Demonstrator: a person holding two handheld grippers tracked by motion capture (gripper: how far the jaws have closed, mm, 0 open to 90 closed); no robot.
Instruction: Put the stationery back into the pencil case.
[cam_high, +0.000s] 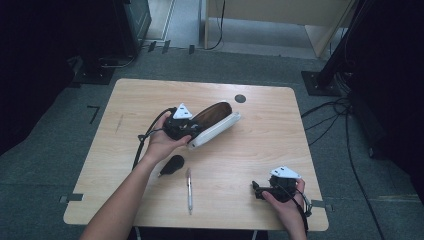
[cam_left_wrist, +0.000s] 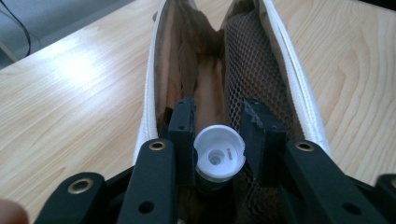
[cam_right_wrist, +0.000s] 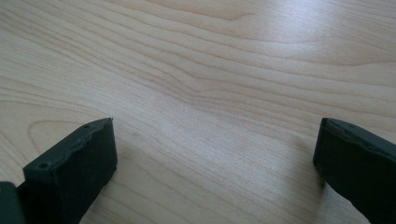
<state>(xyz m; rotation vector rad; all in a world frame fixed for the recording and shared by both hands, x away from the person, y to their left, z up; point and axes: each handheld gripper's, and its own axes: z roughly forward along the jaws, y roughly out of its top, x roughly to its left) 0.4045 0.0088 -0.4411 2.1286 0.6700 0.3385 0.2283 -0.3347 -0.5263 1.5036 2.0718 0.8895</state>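
A long pencil case (cam_high: 216, 120), brown with a white zipper edge, lies open on the wooden table (cam_high: 260, 130). In the left gripper view its mesh-lined inside (cam_left_wrist: 261, 70) runs away from me. My left gripper (cam_high: 196, 131) reaches into the near end of the case. Its jaws (cam_left_wrist: 218, 121) are shut on a small tube with a white cap (cam_left_wrist: 219, 156) and a dark green body. Near the table's front right corner, my right gripper (cam_high: 256, 189) is held low over bare wood, open (cam_right_wrist: 217, 140) with nothing between its fingers.
A pen (cam_high: 189, 190) lies near the front edge, pointing away from me. Just left of it sits a small black rounded object (cam_high: 173, 164). A dark round spot (cam_high: 240, 98) marks the far side of the table. Cables (cam_high: 340, 125) run across the floor at right.
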